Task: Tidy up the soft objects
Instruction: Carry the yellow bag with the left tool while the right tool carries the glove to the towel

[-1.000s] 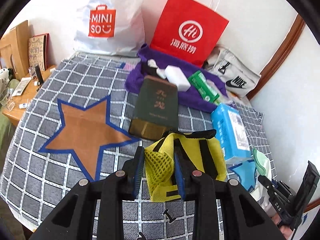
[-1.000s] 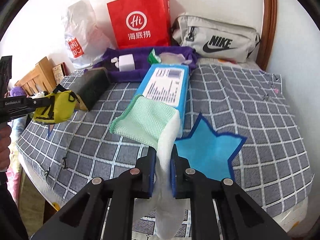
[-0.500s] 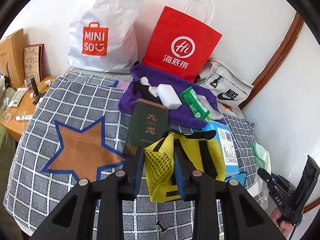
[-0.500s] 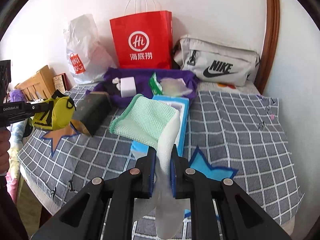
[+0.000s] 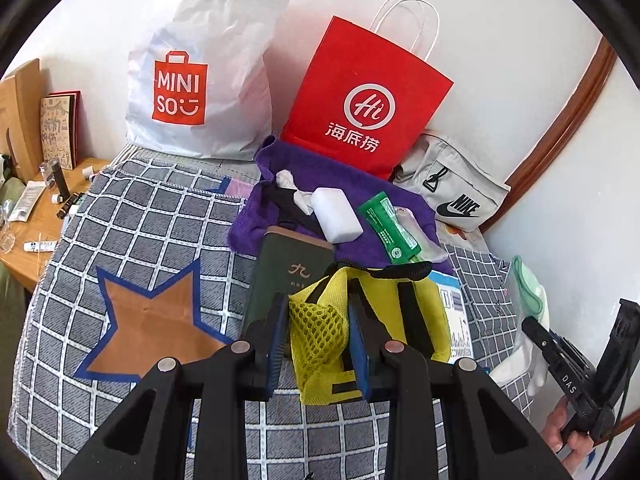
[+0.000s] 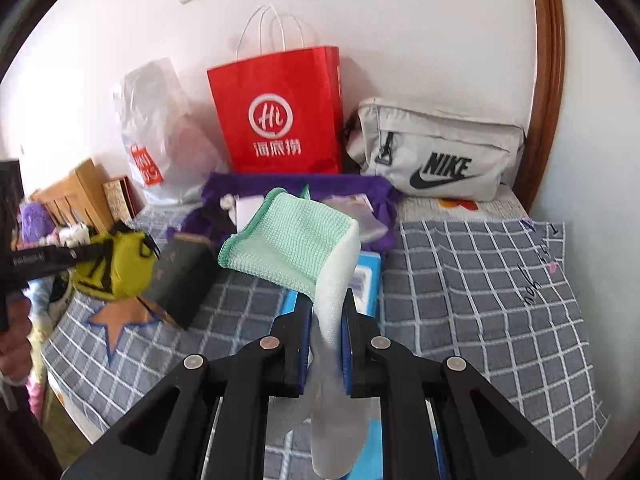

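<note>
My left gripper (image 5: 318,312) is shut on a yellow mesh pouch (image 5: 320,332) with black straps, lifted above the checked bedspread (image 5: 160,220). In the right wrist view that same yellow pouch (image 6: 120,268) hangs at the far left. My right gripper (image 6: 326,314) is shut on a mint-green and white sock (image 6: 296,244), which droops below the jaws; in the left wrist view the sock (image 5: 528,292) shows at the right edge. A purple towel (image 5: 360,184) at the head of the bed carries a white block (image 5: 338,220) and a green packet (image 5: 388,232).
A dark green book (image 5: 292,280) and a blue box (image 6: 366,276) lie on the bed. A red paper bag (image 5: 364,104), a white plastic bag (image 5: 200,80) and a grey waist bag (image 6: 436,152) lean on the wall. An orange star (image 5: 152,328) marks the bedspread; a wooden nightstand (image 5: 36,224) stands left.
Both grippers have risen with their loads, and the bed looks farther below. The yellow pouch and the sock stay gripped. The blue star patch has dropped out of the right wrist view.
</note>
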Demonstrator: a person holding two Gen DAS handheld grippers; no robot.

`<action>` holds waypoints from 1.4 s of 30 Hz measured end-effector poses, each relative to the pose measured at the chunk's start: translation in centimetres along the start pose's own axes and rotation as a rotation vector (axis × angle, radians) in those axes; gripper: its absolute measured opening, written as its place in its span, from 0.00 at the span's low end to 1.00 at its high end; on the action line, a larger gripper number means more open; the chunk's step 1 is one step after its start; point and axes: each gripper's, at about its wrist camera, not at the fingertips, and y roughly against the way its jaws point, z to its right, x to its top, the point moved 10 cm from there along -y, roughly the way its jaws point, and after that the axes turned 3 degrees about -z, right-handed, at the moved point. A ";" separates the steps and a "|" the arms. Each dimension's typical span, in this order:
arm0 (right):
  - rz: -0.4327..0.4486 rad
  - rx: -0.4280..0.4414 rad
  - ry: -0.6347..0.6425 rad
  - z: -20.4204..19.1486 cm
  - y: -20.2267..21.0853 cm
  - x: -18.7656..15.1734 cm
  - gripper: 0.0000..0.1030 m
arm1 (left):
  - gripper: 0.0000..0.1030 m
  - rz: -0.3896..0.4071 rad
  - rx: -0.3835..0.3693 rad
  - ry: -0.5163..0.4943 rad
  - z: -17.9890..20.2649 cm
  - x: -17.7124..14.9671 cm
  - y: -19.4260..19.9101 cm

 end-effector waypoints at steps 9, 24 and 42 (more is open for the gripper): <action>-0.003 0.020 -0.017 -0.3 -1.9 1.5 0.13 | 0.26 -0.001 0.006 -0.001 0.3 1.9 -0.9; 0.001 0.007 0.011 0.2 -5.5 5.0 0.13 | 0.26 -0.016 0.039 -0.040 1.3 5.3 -4.2; -0.006 0.022 0.004 0.5 -10.9 9.8 0.13 | 0.26 -0.033 0.060 -0.014 1.0 9.3 -8.7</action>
